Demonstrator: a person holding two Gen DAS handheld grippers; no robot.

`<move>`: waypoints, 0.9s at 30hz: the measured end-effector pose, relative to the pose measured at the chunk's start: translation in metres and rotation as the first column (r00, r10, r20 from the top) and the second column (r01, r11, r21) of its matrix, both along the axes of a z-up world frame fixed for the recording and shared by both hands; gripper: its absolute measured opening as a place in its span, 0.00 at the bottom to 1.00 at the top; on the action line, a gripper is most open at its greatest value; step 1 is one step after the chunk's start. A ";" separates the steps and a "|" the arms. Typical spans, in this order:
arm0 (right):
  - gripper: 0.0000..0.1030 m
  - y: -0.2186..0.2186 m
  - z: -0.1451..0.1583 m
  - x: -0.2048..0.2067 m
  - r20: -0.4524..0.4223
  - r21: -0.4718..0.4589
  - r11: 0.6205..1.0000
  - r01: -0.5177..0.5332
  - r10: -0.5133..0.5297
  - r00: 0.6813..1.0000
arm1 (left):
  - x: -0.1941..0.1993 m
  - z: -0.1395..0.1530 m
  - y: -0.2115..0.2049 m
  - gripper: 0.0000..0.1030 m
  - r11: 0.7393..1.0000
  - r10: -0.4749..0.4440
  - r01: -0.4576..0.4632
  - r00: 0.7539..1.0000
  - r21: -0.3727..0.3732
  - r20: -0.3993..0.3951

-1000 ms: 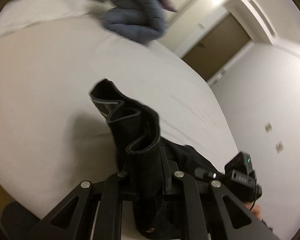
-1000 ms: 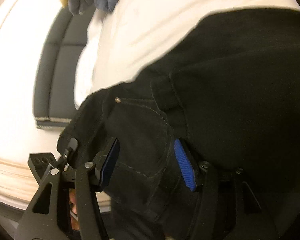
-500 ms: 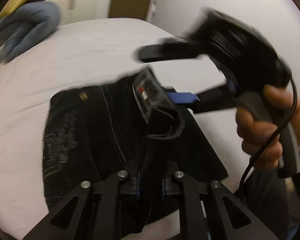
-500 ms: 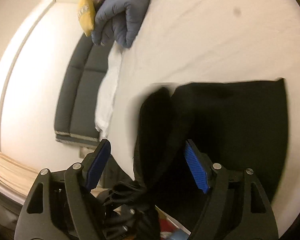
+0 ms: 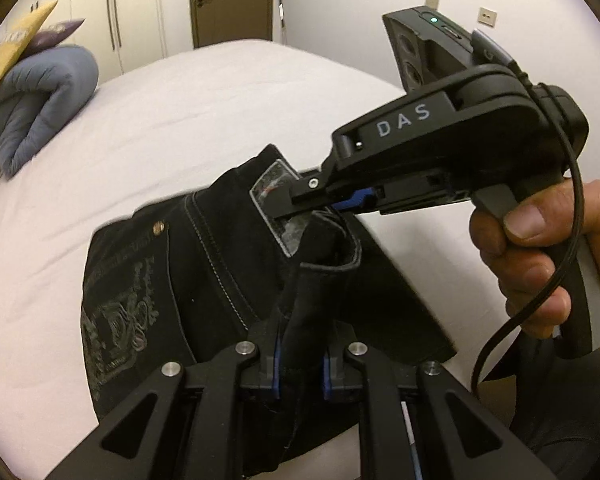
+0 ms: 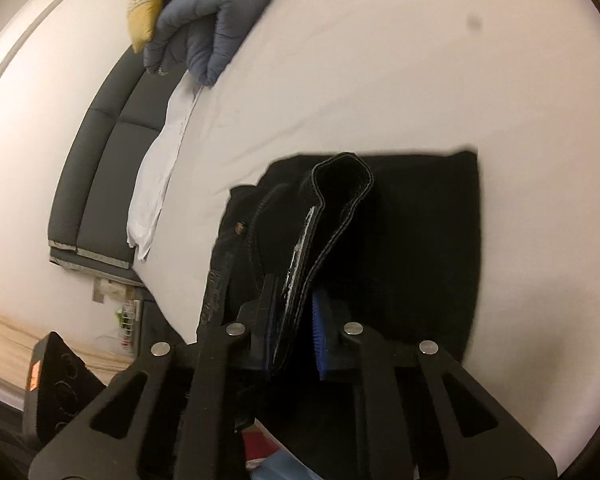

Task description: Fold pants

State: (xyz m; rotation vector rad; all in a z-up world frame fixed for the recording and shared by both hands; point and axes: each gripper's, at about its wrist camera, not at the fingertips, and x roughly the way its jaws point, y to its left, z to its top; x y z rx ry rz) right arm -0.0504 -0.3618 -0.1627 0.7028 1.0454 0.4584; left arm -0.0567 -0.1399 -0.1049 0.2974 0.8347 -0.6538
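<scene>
The black pants (image 5: 188, 288) are lying bunched on the white bed (image 5: 204, 112), already doubled over into a thick, roughly squared bundle with the embroidered back pocket and waistband patch facing up. So the person is looking to be in the middle of a fold, carrying the leg ends over toward the waist (that's a read on it, not something on show). The left gripper (image 5: 300, 364) is clamping narrow on a standing ridge of hem fabric that is poking straight up between its blue pads. The right gripper (image 6: 294, 334) is pinching down on a folded edge right by the waistband patch, and in its own view the cloth is rising up and curling over just ahead of the pads. Both pinches are sitting close together over the same end of the bundle. The next move is probably calling for lowering both edges flat, lining them up with the layer underneath, then letting go. A blue folded duvet (image 5: 40, 104) is sitting well apart at the far corner.
</scene>
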 end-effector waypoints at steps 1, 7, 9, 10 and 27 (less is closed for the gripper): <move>0.13 -0.004 0.004 -0.003 0.013 0.004 1.000 0.003 -0.003 1.000 | 0.000 0.001 -0.003 0.14 1.000 -0.011 0.011 1.000 -0.002 0.008; 0.12 -0.042 0.002 -0.026 0.006 0.021 0.998 0.056 -0.056 0.998 | -0.005 -0.013 -0.031 0.14 0.998 -0.057 0.057 0.998 0.016 -0.015; 0.12 -0.052 -0.002 -0.035 0.000 0.027 0.997 0.073 -0.073 0.997 | -0.007 -0.022 -0.036 0.14 0.998 -0.063 0.064 0.998 0.021 -0.029; 0.12 -0.048 -0.003 -0.038 -0.001 0.027 0.996 0.080 -0.080 0.997 | -0.006 -0.026 -0.038 0.14 0.998 -0.063 0.064 0.997 0.022 -0.036; 0.42 -0.070 -0.029 -0.077 -0.046 0.031 0.956 0.291 -0.290 0.956 | -0.015 0.001 0.022 0.71 0.988 -0.037 0.024 0.995 -0.152 -0.087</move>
